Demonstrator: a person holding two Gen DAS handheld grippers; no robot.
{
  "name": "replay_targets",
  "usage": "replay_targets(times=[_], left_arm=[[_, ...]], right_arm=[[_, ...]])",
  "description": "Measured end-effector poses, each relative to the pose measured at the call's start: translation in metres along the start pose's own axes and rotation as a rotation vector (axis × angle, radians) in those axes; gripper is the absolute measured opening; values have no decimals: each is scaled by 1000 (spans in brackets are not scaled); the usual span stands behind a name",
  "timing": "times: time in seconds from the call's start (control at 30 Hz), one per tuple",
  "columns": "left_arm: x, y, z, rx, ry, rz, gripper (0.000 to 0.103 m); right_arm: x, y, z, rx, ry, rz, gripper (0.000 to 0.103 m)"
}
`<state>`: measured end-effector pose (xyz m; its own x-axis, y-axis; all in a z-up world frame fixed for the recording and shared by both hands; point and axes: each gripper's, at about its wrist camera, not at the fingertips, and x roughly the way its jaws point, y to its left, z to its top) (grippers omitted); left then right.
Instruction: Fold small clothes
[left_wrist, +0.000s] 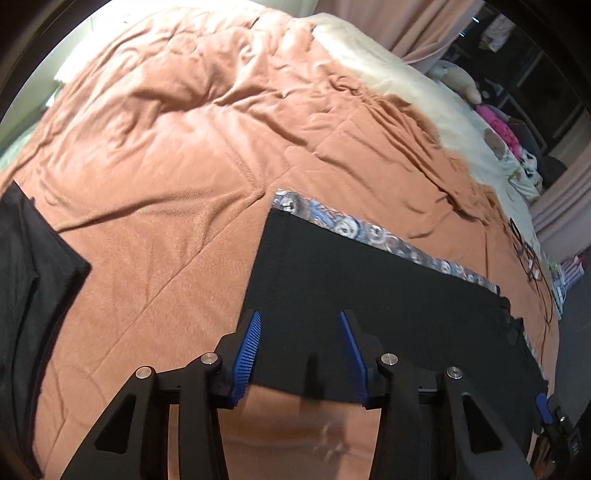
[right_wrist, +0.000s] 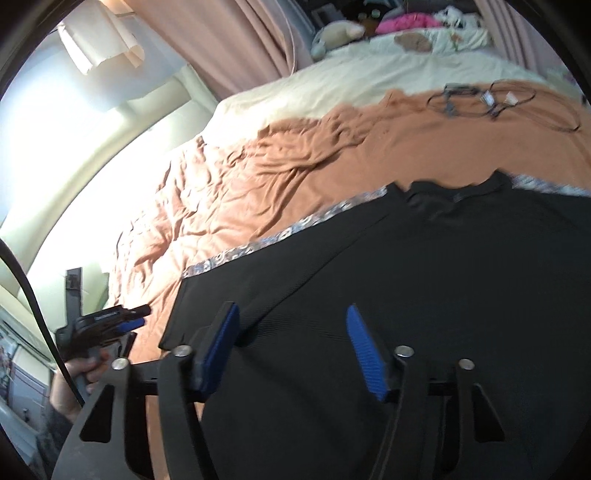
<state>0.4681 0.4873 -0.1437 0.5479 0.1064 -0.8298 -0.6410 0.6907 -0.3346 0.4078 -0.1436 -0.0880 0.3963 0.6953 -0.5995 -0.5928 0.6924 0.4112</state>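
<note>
A black shirt (left_wrist: 369, 291) lies spread flat on the orange blanket (left_wrist: 184, 166), with a patterned cloth's edge (left_wrist: 351, 225) showing along its far side. My left gripper (left_wrist: 300, 314) hovers over the shirt's near left part, fingers apart, nothing pinched between the blue pads. In the right wrist view the shirt (right_wrist: 461, 266) fills the lower right, its collar (right_wrist: 458, 192) at the far side. My right gripper (right_wrist: 291, 307) hangs over the shirt's left sleeve area, also open. The left gripper (right_wrist: 133, 319) shows at the left there, held by a hand (right_wrist: 74, 373).
A second black garment (left_wrist: 33, 277) lies at the blanket's left edge. Tangled cables (right_wrist: 498, 99) rest on the blanket's far right. A cream sheet (right_wrist: 332, 85), a stuffed toy (right_wrist: 340, 33) and pink clothes (right_wrist: 406, 20) sit beyond, with curtains (right_wrist: 229, 40) behind.
</note>
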Motion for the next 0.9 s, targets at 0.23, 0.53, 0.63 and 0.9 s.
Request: replay_targets(times=[0.23, 0.53, 0.63, 0.9], left_arm=[[42, 16, 14, -21, 44, 59, 45], [74, 12, 18, 33, 45, 155, 36], [75, 5, 24, 33, 63, 125, 10], [38, -19, 38, 47, 5, 10, 8]], right_arm=[[40, -9, 20, 42, 76, 32, 39], [98, -8, 38, 104, 131, 79, 26], [114, -5, 35, 129, 155, 113, 21], [144, -1, 31, 160, 200, 138, 17]])
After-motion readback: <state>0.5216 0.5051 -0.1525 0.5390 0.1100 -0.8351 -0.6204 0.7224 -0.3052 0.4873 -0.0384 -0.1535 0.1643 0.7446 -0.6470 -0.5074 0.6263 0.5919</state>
